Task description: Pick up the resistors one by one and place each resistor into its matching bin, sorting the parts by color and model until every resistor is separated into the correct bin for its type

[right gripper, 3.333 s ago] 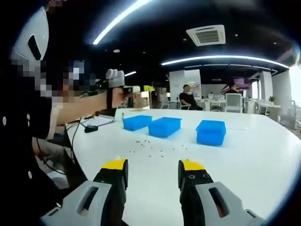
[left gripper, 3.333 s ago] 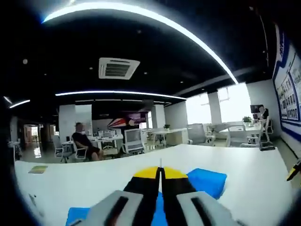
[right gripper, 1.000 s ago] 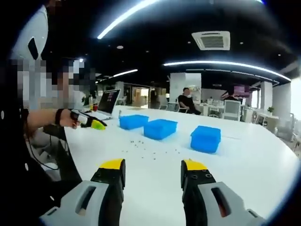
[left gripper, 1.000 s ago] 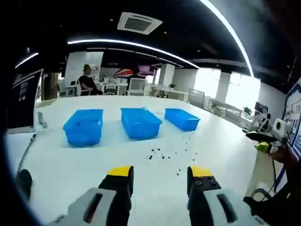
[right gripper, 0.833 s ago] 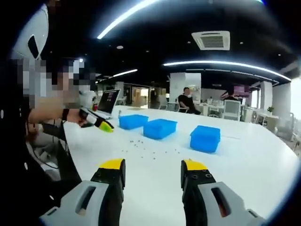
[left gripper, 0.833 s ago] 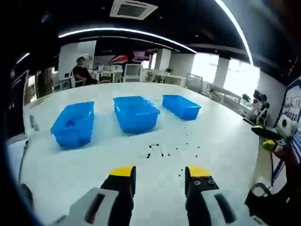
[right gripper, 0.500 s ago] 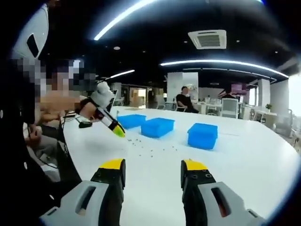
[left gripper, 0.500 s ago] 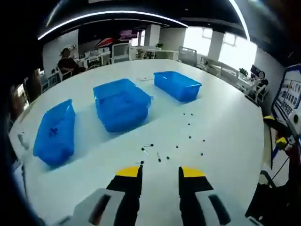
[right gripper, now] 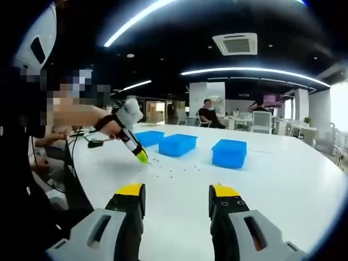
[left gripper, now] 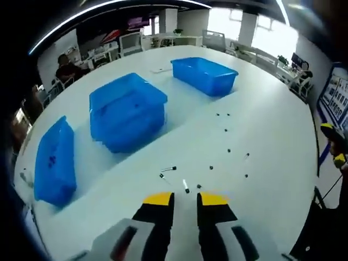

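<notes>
Blue plastic bins point(left gripper: 128, 111); left gripper point(left gripper: 185, 199) fingers narrowly apart above resistor point(left gripper: 185, 186), empty.

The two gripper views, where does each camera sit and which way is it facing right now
Left gripper view: rides the left gripper, tilted down over the white table at scattered resistors and three blue bins; its jaws stand narrowly apart.
Right gripper view: rides the right gripper, held back, looking level across the table; its jaws stand wide, and the person's arm brings the left gripper in from the left.
Shared: table, bins, resistors.

Three blue bins point(right gripper: 228, 153) beyond parted jaws
</notes>
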`<act>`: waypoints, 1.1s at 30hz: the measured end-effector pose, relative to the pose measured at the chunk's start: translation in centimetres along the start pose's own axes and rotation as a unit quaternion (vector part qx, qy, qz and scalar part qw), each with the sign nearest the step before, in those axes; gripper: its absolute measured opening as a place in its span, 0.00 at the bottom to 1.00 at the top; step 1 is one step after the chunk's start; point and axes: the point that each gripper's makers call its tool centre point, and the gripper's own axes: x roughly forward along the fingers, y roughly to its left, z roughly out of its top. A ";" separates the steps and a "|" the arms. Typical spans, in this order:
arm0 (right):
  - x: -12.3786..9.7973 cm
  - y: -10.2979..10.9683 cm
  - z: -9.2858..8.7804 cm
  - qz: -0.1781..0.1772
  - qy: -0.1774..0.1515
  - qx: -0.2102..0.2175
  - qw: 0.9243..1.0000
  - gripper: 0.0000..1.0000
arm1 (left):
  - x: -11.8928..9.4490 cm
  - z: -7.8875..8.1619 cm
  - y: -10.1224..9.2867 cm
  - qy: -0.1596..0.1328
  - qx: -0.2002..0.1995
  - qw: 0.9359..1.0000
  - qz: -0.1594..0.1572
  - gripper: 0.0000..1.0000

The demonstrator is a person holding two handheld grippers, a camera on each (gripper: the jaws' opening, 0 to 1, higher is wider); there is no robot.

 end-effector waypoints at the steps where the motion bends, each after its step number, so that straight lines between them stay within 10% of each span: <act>1: 0.0 0.0 0.0 0.000 0.000 0.000 1.000 0.48 | 0.0 0.1 0.1 -0.002 0.000 1.000 0.000 0.18; 27: 0.2 -0.1 -0.3 -0.006 0.009 -0.004 1.000 0.47 | 0.8 0.1 -0.2 -0.006 0.034 0.999 -0.017 0.06; 33: 0.2 -0.1 -0.2 -0.005 0.009 -0.004 1.000 0.47 | -0.6 0.4 0.4 -0.049 0.030 0.998 -0.013 0.06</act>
